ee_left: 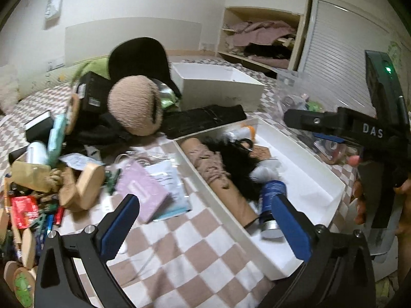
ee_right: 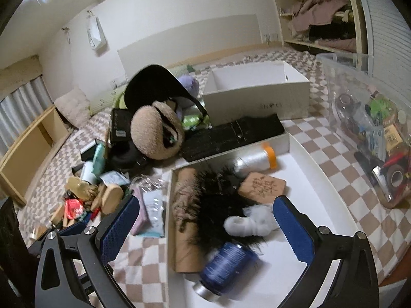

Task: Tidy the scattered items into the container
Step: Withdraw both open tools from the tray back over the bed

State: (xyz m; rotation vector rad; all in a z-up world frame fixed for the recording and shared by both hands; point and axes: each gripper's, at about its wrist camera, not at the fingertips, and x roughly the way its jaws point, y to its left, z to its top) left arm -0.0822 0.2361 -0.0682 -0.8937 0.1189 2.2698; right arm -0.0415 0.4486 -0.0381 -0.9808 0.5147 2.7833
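Note:
A shallow white tray (ee_left: 321, 179) lies on the checked bedcover. It holds a cardboard tube (ee_left: 231, 195), a black fluffy piece (ee_left: 236, 164), white wadding (ee_right: 246, 223), a cork tag (ee_right: 262, 187), a white spool with an orange cap (ee_right: 257, 159) and a blue thread spool (ee_right: 226, 264). The blue spool lies on its side and is blurred. My left gripper (ee_left: 205, 228) stands wide open over the tray's near left edge with nothing between its fingers. My right gripper (ee_right: 205, 231) is open above the tray, and the blue spool lies loose below it.
Left of the tray is a scattered pile: a pink pouch (ee_left: 143, 190), wooden pieces (ee_left: 87, 184), a red packet (ee_left: 24, 210), beige earmuffs (ee_left: 133, 105) and a black cap (ee_left: 138, 59). Behind it stands a white box (ee_right: 257, 95). A clear bin (ee_right: 372, 133) sits right.

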